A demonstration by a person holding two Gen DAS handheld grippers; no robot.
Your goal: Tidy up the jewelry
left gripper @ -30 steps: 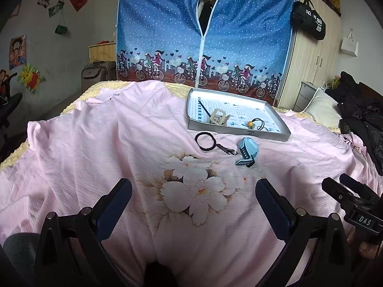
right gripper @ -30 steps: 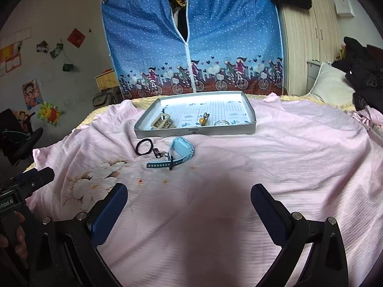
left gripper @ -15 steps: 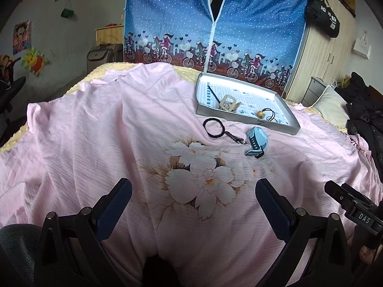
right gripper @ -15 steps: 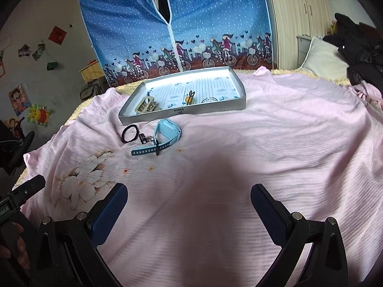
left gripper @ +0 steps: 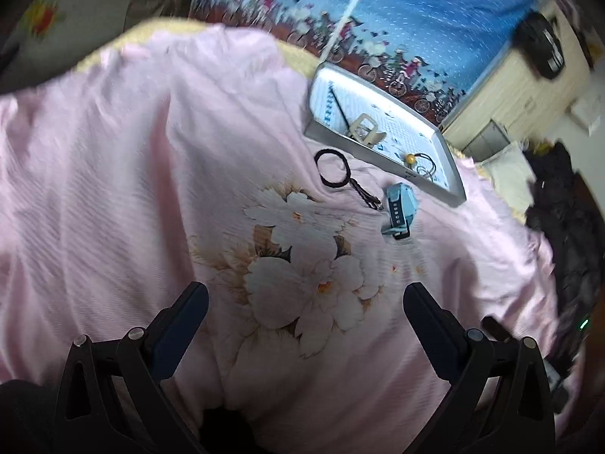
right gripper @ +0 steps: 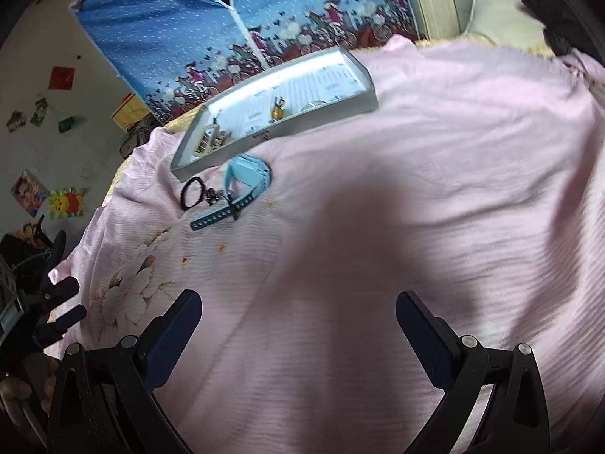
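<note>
A grey tray (left gripper: pixel 378 153) (right gripper: pixel 302 117) lies at the far side of a pink bedsheet, holding a beige clip (left gripper: pixel 366 130), a yellow bead on a cord (left gripper: pixel 410 159) and a thin black stick. In front of it on the sheet lie a black hair tie (left gripper: pixel 332 169) (right gripper: pixel 192 198), a small dark charm (left gripper: pixel 368 198) and a light blue watch (left gripper: pixel 401 208) (right gripper: pixel 244 185). My left gripper (left gripper: pixel 305 304) hovers open above the flower print, well short of these. My right gripper (right gripper: pixel 298 312) is open too, over bare sheet, with the watch far ahead to its left.
A blue curtain with bicycle prints (left gripper: pixel 435 11) hangs behind the bed. A wooden wardrobe (left gripper: pixel 525 87) and dark clothes (left gripper: pixel 563 219) are to the right. The left gripper and a hand show at the left edge of the right wrist view (right gripper: pixel 34 325).
Both cameras have tilted and moved forward over the bed; the tray, watch and hair tie now sit closer and slanted. Both grippers stay open. The left wrist view is motion-blurred.
</note>
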